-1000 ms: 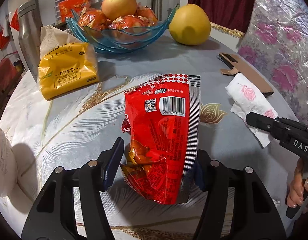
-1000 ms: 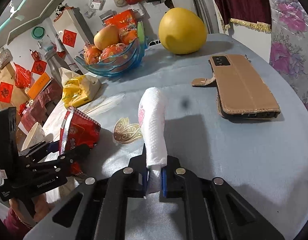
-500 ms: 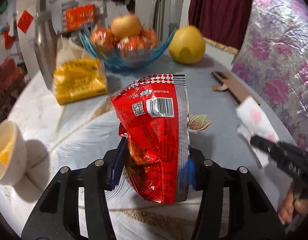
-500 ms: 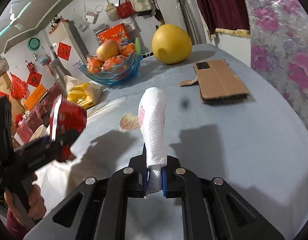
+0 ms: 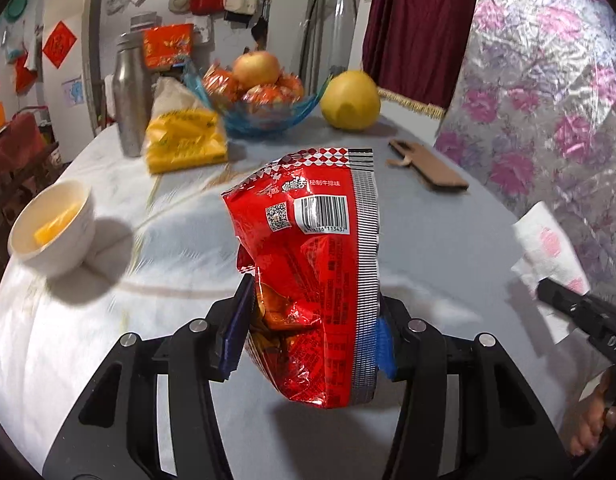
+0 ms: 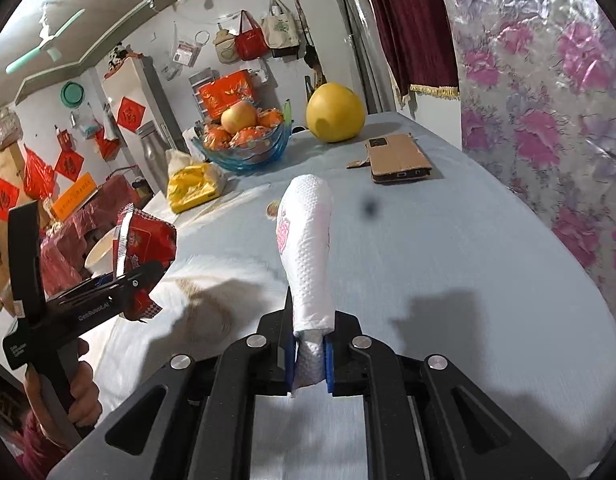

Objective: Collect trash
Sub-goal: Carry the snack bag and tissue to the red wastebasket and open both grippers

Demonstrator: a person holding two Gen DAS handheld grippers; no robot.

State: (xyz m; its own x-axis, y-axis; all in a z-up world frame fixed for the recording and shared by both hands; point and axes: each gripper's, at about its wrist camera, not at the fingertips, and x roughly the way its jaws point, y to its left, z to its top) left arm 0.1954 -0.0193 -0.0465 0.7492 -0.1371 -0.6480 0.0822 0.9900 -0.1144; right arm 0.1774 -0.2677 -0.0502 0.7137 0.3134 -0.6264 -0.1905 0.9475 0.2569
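A crumpled red snack bag (image 5: pixel 308 280) with a barcode hangs above the table, pinched low down by my left gripper (image 5: pixel 308 334), which is shut on it. The same red snack bag (image 6: pixel 142 256) shows at the left of the right wrist view, in the left gripper (image 6: pixel 148 280). My right gripper (image 6: pixel 309 360) is shut on a white paper napkin (image 6: pixel 308 248) with a pink flower print, which stands up from the jaws. That napkin (image 5: pixel 547 252) and the right gripper (image 5: pixel 547 290) appear at the right edge of the left wrist view.
On the round table (image 5: pixel 427 248) stand a white bowl (image 5: pixel 52 232), a yellow packet (image 5: pixel 184 140), a steel flask (image 5: pixel 130 96), a blue glass fruit bowl (image 5: pixel 268 116), a yellow pomelo (image 5: pixel 349 100) and a phone in a brown case (image 6: pixel 395 156). A floral curtain (image 6: pixel 547 100) hangs right.
Both grippers have pulled back and risen from the table. The left jaws closed onto the red bag and lifted it; the napkin stays gripped by the right one.
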